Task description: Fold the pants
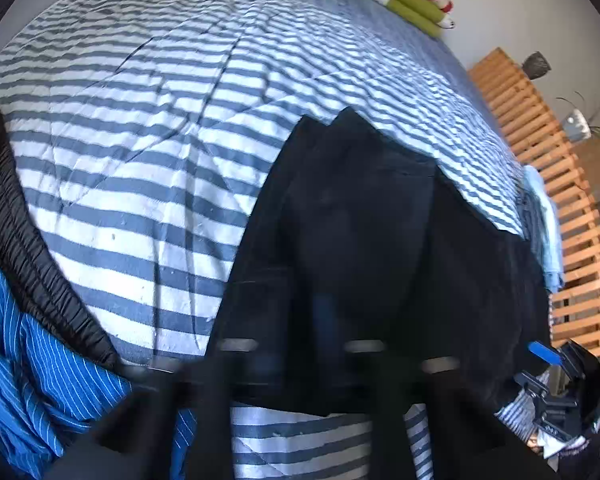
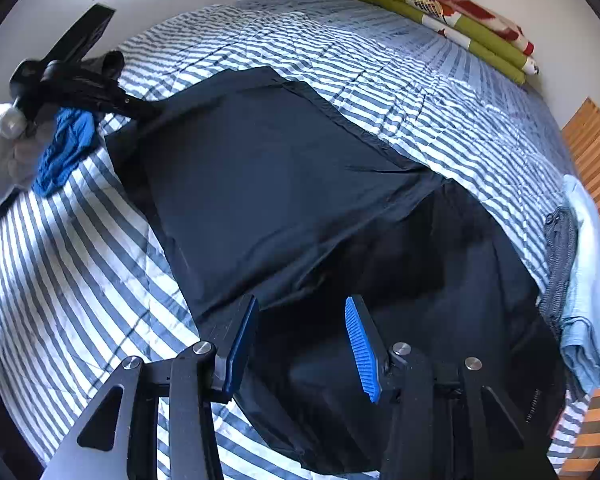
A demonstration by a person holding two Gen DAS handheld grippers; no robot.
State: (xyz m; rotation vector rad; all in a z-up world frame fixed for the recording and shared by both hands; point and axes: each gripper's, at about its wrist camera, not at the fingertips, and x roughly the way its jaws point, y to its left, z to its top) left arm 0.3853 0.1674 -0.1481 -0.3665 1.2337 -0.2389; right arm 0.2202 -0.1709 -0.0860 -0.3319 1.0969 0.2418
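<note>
Dark navy pants [image 2: 268, 184] lie spread on the striped bedcover [image 2: 80, 272], with one part folded over the rest. At the far left, a white-gloved hand [image 2: 4, 140] holds my left gripper [image 2: 150, 114], which is shut on the pants' far-left corner. In the left wrist view the pants [image 1: 360, 240] hang right in front of the lens and hide my fingers. My right gripper [image 2: 302, 336] hovers over the near part of the pants. Its blue pads [image 2: 360, 344] stand apart with nothing pinched between them.
A blue striped shirt [image 1: 28, 360] and a black ruched garment [image 1: 20, 220] lie at the left of the bed. Folded light blue and grey clothes [image 2: 588, 272] sit at the right edge. A green and red blanket [image 2: 448, 12] lies at the head, beside a wooden slatted frame [image 1: 540, 140].
</note>
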